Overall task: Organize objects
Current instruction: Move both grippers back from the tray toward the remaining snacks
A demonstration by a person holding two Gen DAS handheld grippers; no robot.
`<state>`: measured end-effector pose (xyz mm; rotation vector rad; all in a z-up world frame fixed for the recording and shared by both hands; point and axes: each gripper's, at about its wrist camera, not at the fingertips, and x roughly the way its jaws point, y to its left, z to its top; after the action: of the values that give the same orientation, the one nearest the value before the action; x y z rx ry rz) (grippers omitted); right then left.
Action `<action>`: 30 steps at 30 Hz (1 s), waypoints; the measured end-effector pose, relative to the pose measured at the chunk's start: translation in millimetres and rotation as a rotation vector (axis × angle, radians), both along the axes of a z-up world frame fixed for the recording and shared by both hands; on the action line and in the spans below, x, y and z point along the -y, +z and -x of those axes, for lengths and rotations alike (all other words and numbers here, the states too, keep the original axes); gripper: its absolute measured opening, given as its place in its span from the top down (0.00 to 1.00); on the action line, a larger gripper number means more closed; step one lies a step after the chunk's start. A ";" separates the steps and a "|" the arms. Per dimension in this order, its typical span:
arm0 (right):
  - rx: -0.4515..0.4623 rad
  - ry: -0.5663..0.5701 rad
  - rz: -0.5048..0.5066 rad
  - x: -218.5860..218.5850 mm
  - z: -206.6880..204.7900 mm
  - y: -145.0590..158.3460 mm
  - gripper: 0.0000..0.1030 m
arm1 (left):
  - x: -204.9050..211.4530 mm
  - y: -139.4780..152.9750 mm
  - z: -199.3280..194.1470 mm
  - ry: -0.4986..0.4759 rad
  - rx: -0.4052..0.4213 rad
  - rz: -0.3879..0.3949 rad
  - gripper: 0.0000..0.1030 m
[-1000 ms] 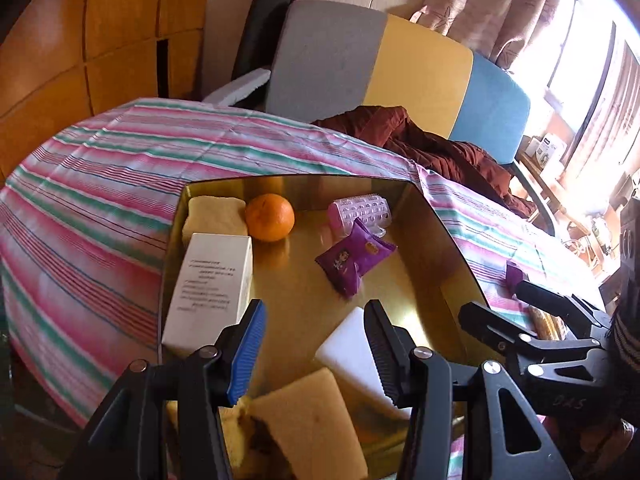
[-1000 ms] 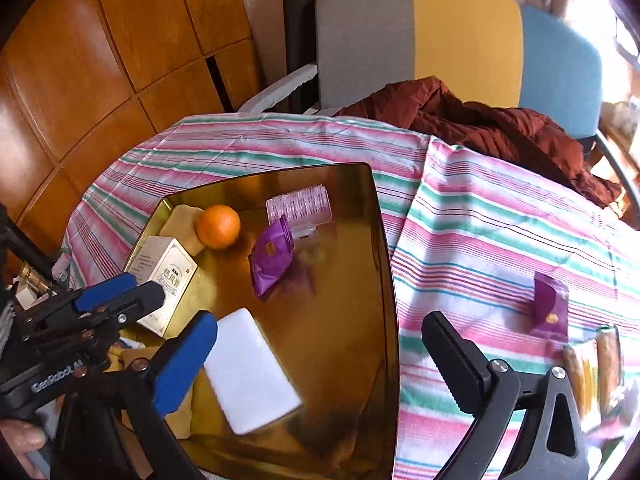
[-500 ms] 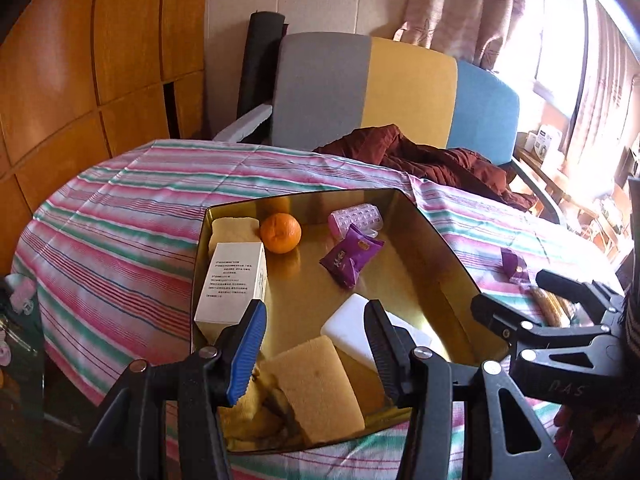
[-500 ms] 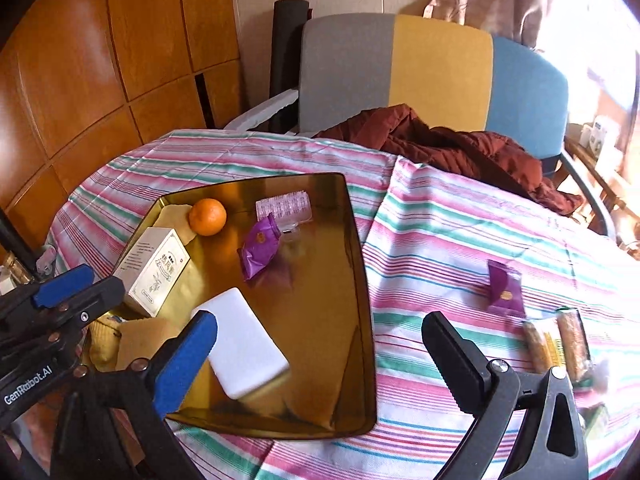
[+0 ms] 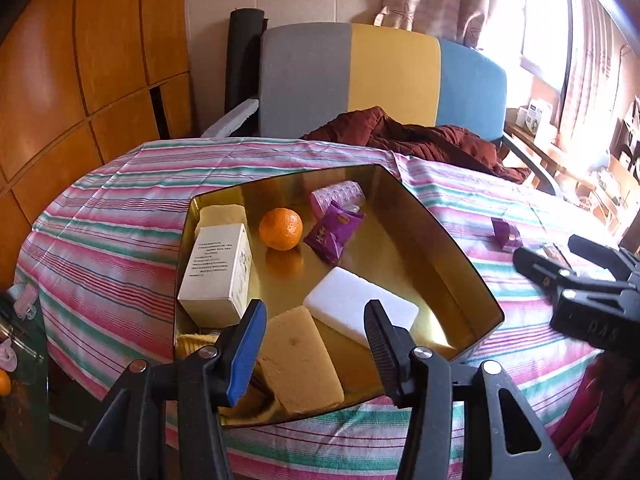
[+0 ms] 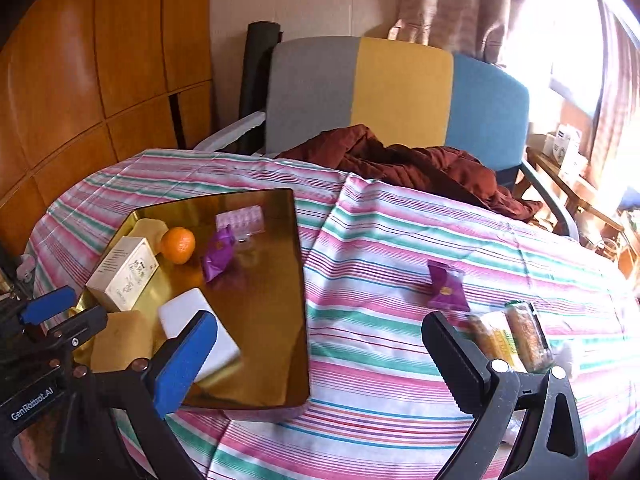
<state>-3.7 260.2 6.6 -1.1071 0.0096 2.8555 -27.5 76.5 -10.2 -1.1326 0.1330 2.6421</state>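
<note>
Gold tray (image 5: 452, 248) with orange (image 5: 281, 228), white box (image 5: 216, 272), sponges, purple packets; left gripper (image 5: 314, 334) spread, empty

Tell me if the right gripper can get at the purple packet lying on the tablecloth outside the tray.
Probably yes. The right gripper is open and empty, and the purple packet lies flat on bare striped tablecloth just ahead of it. The wrapped snack bars sit close beside it, but nothing covers it.
</note>
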 end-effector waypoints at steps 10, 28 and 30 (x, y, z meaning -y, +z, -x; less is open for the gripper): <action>0.037 -0.148 -0.006 -69.3 -8.9 -6.8 0.00 | -12.7 -14.6 -0.3 -0.085 0.086 -0.050 0.49; -0.028 -0.730 0.243 -295.4 -72.0 -15.9 0.00 | -47.8 -30.2 -6.3 -0.192 0.162 -0.033 0.49; -0.069 -0.792 0.318 -309.5 -84.7 -17.5 0.00 | -54.4 -30.6 -7.8 -0.208 0.166 -0.027 0.49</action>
<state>81.0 569.6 -10.9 -0.7875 0.7458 2.1995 -19.7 131.0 -40.8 -1.2508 0.1720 2.3521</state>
